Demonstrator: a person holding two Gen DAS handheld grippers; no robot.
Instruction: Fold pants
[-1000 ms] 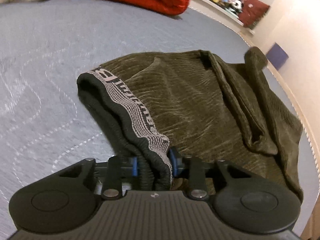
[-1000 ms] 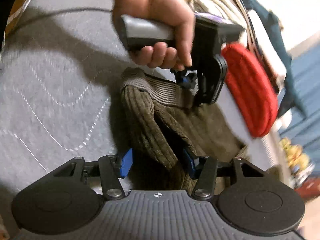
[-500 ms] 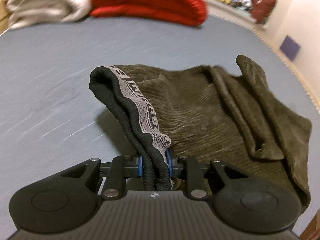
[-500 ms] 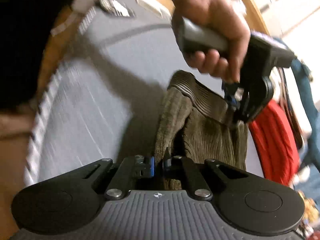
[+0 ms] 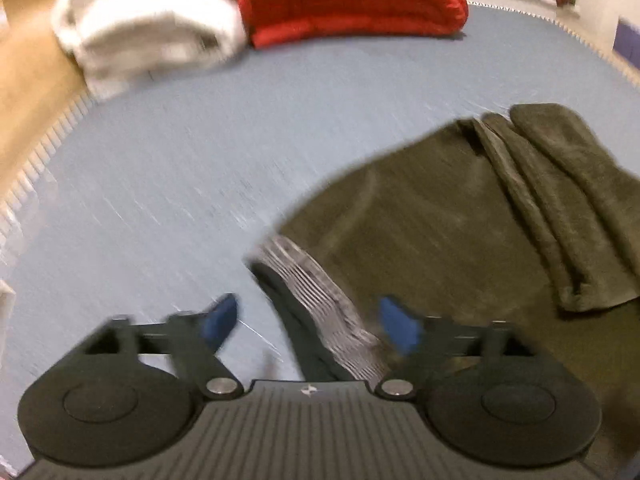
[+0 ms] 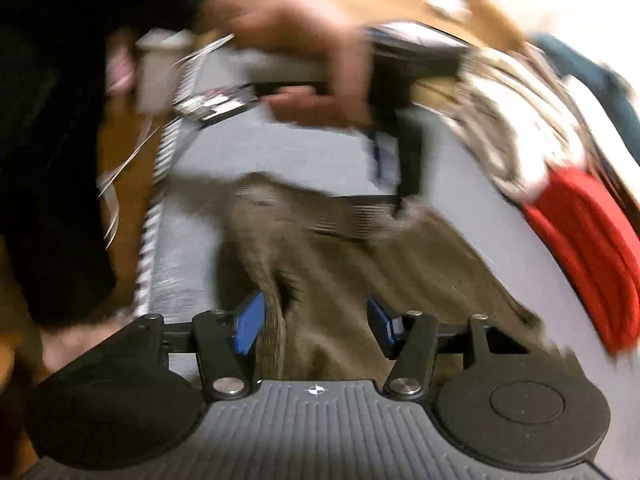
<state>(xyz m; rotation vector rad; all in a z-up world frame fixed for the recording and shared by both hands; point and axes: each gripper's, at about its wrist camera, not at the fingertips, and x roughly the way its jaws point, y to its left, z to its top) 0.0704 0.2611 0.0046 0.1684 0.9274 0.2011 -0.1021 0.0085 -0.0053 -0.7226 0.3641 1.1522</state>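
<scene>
Lying on the grey-blue bed, the olive corduroy pants occupy the 3 o'clock half of the left wrist view, with folded layers bunched toward 2 o'clock. The left gripper is opening: its blue pads stand spread, and the grey ribbed waistband passes between them without being pressed. In the right wrist view the right gripper is also opening; its jaws stand apart with pants fabric between them, the cloth touching the pad at 9 o'clock and clear of the pad at 3 o'clock. A hand at 12 o'clock holds the other gripper above the waistband. A red folded blanket lies at 12 o'clock in the left view, with a white bundle beside it at 11 o'clock. Both views are blurred.
</scene>
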